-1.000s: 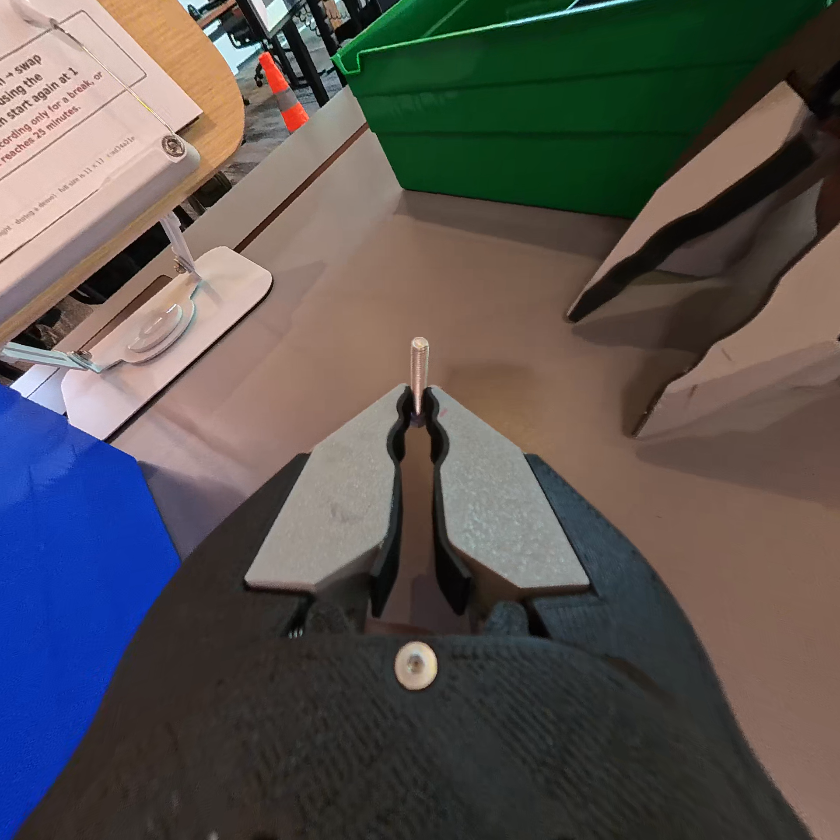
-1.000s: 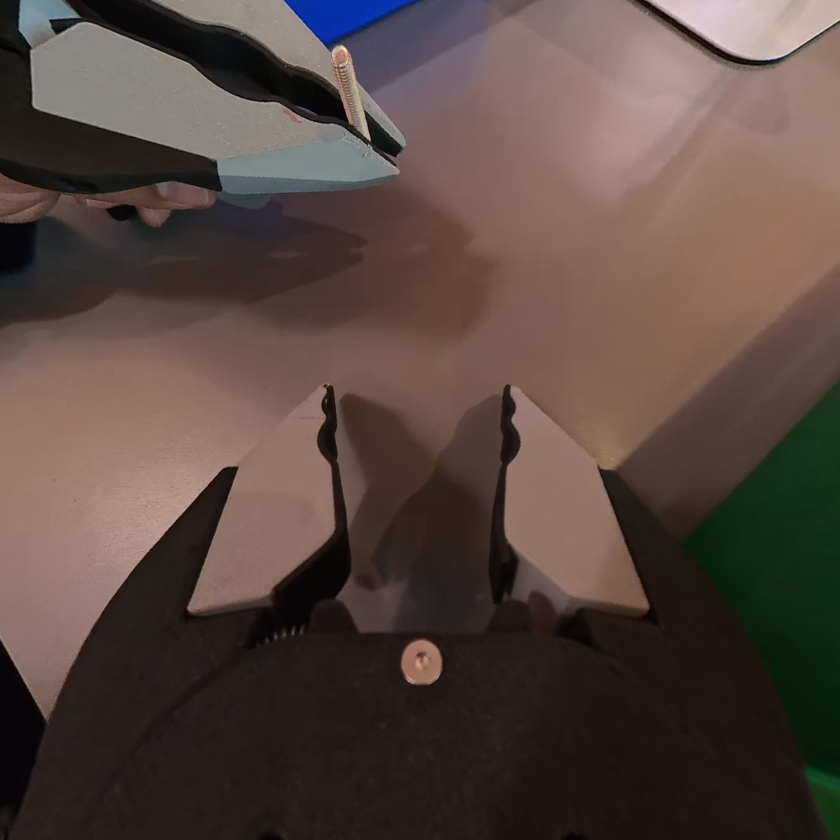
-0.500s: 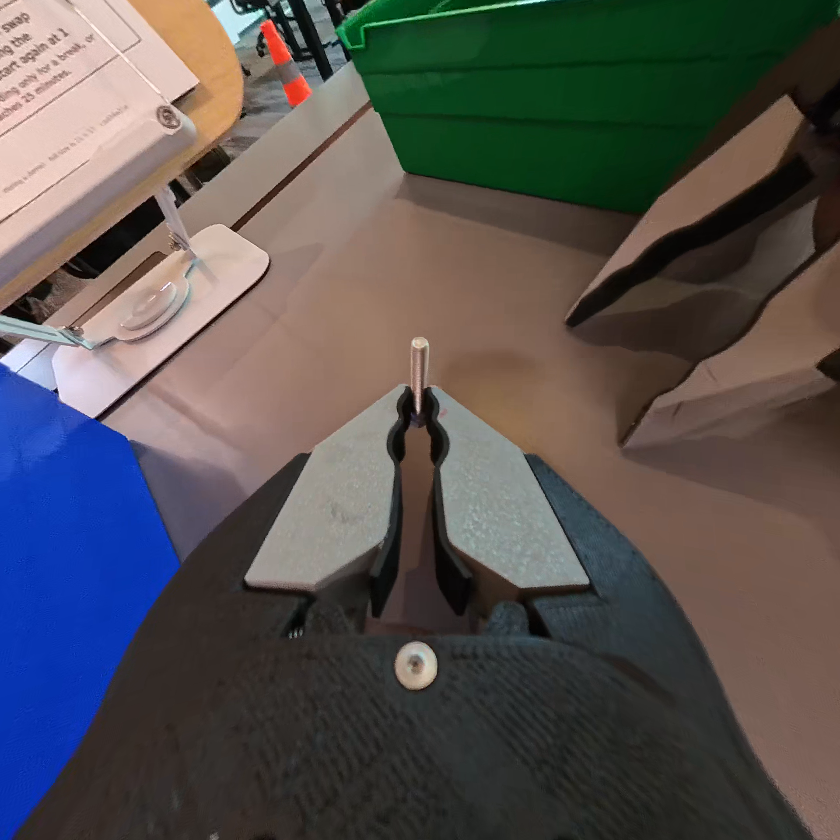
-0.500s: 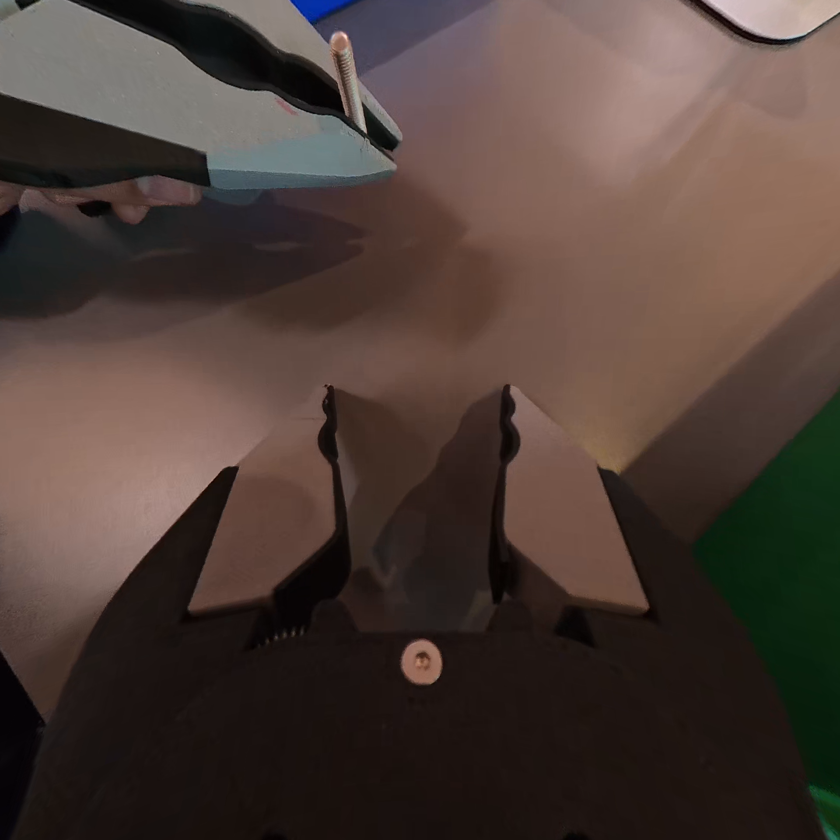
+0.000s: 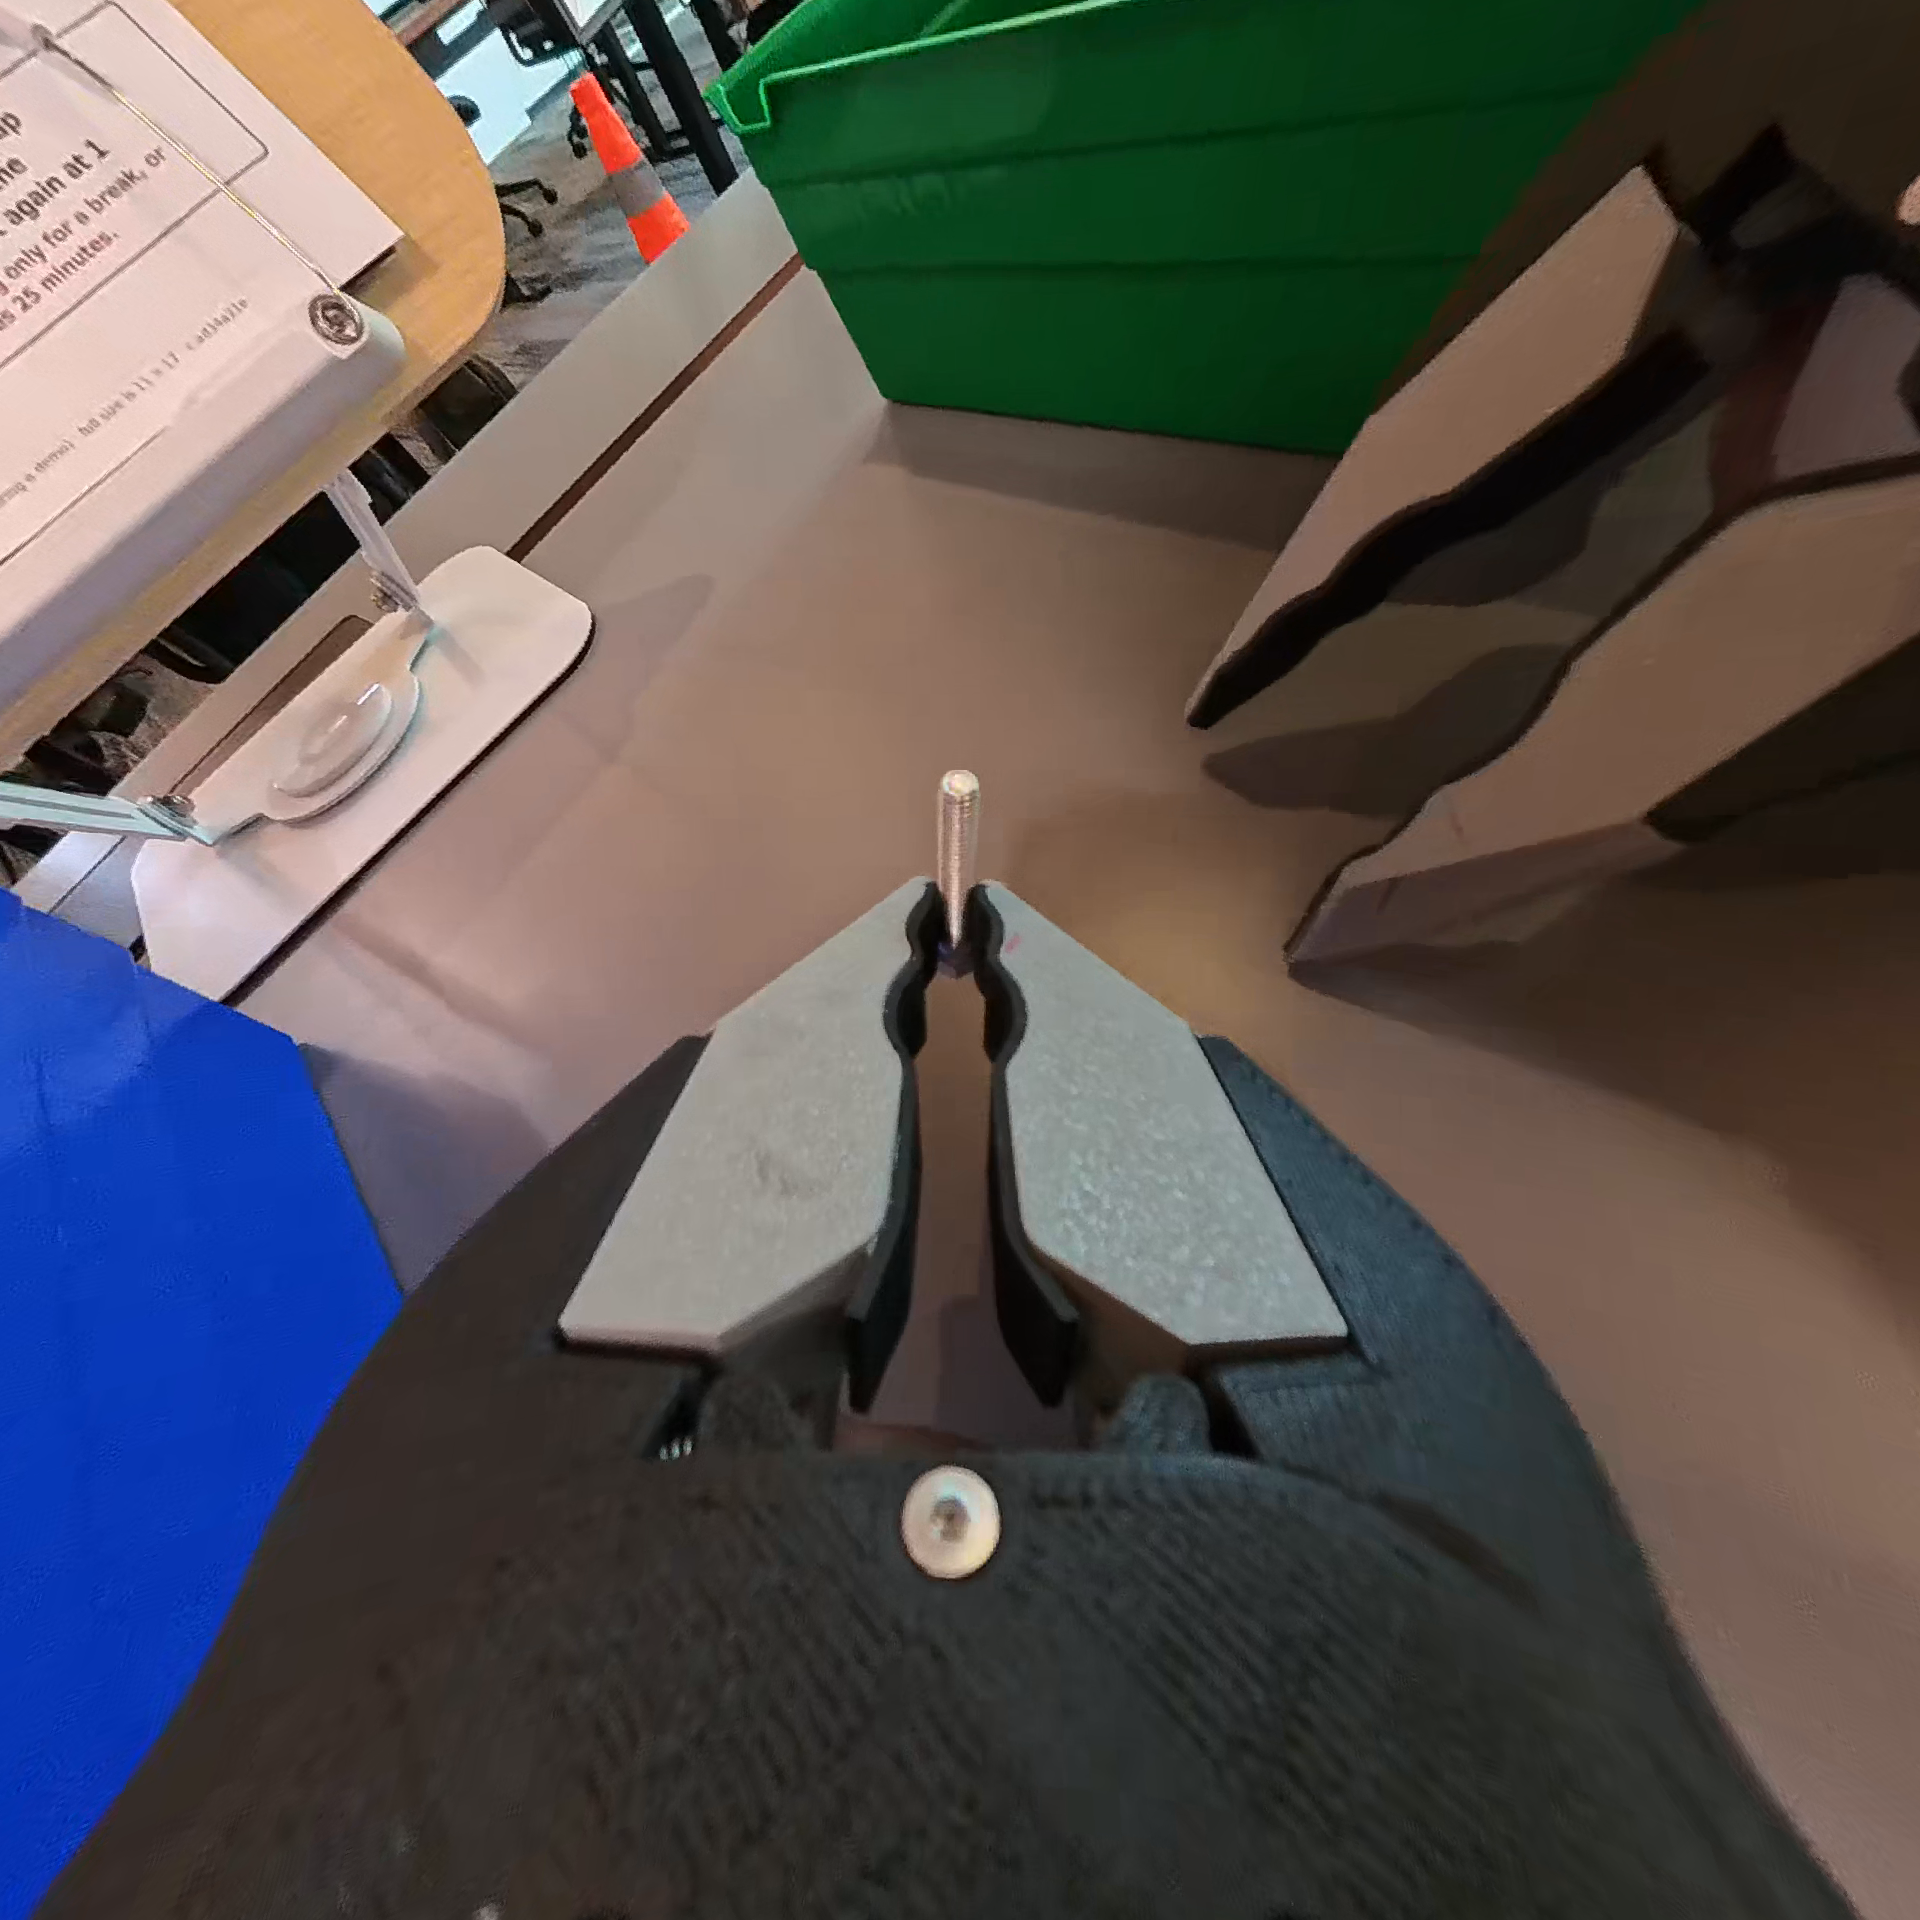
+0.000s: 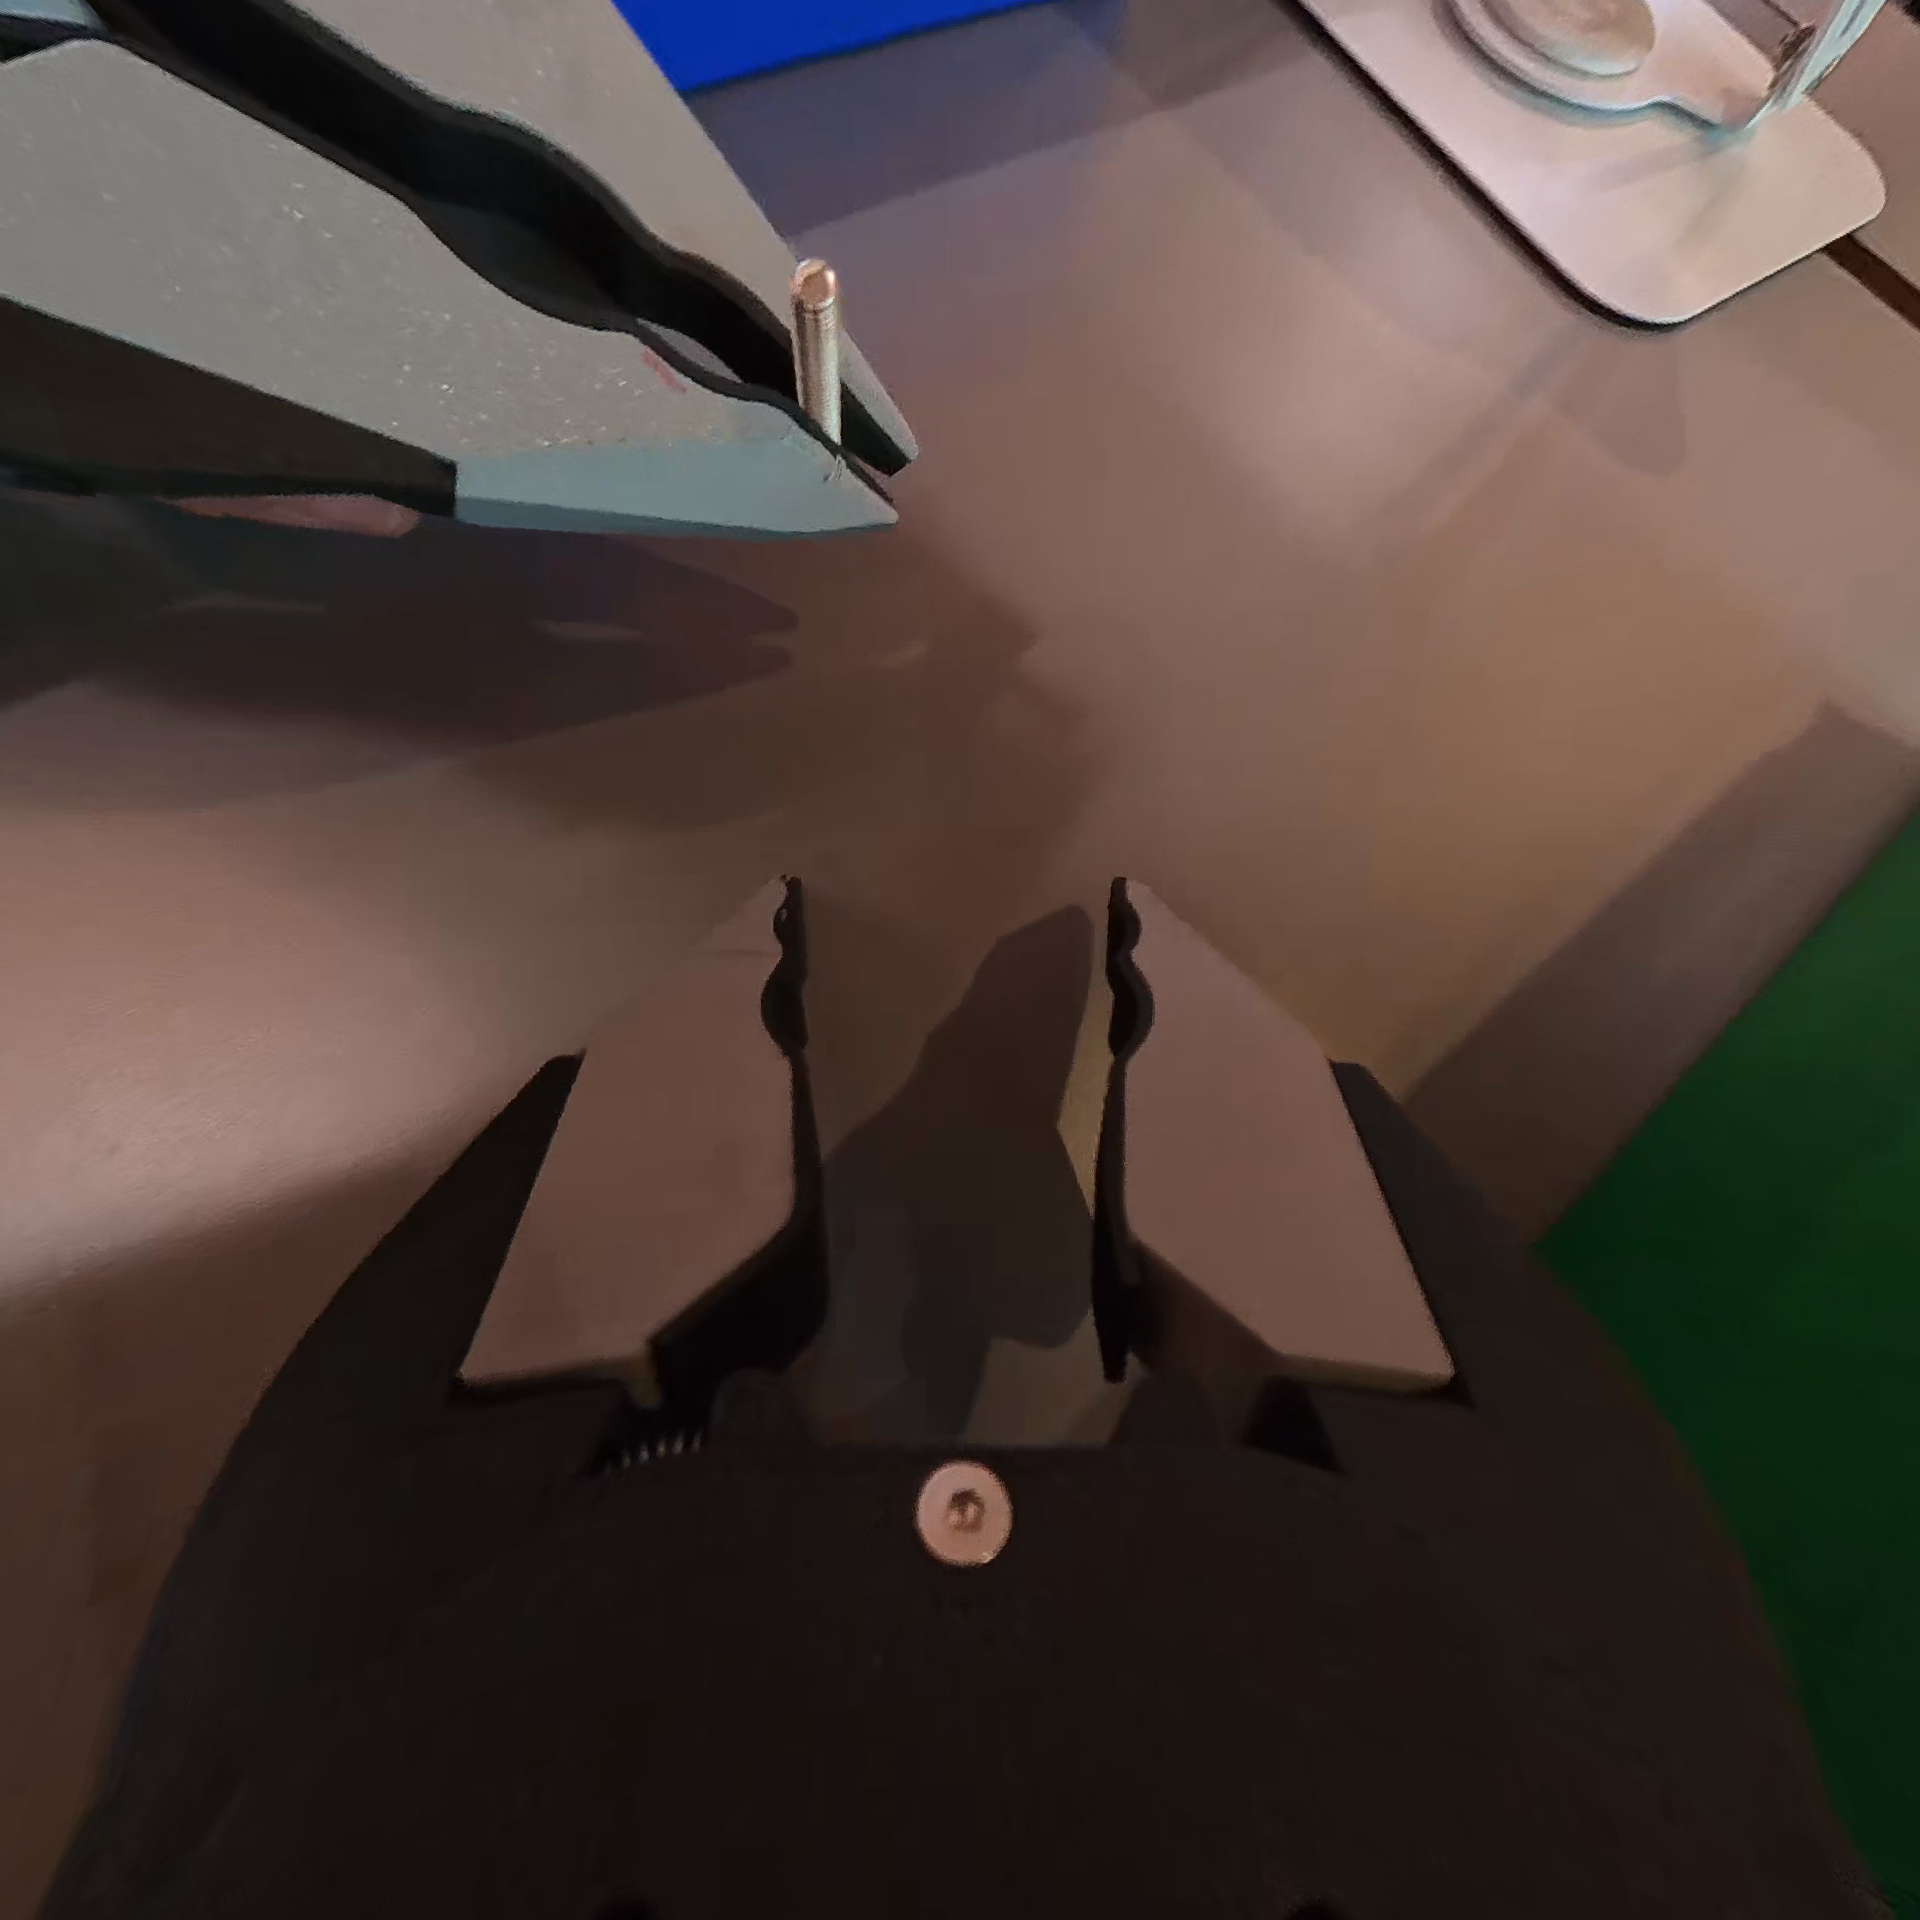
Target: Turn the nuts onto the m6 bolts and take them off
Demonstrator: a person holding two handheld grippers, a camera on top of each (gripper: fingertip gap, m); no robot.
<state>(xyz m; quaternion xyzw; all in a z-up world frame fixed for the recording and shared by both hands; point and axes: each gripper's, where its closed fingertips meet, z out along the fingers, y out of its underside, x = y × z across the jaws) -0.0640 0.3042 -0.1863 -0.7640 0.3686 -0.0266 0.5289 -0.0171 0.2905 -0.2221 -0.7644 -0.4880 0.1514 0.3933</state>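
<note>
While the left gripper (image 5: 954,914) is clamped by its tips on a threaded bolt (image 5: 956,831) standing upright above the brown surface (image 5: 1039,644), the right gripper (image 6: 954,894), at its 2 o'clock, holds nothing, fingers well apart.

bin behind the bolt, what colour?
Green bin; clearest in the left wrist view, beyond the bolt.

- left hand-held gripper (image 5: 954,906): grey wedge fingers, wavy black pads, black textured body, one silver screw
- right hand-held gripper (image 6: 951,894): same build, small spring visible
</note>
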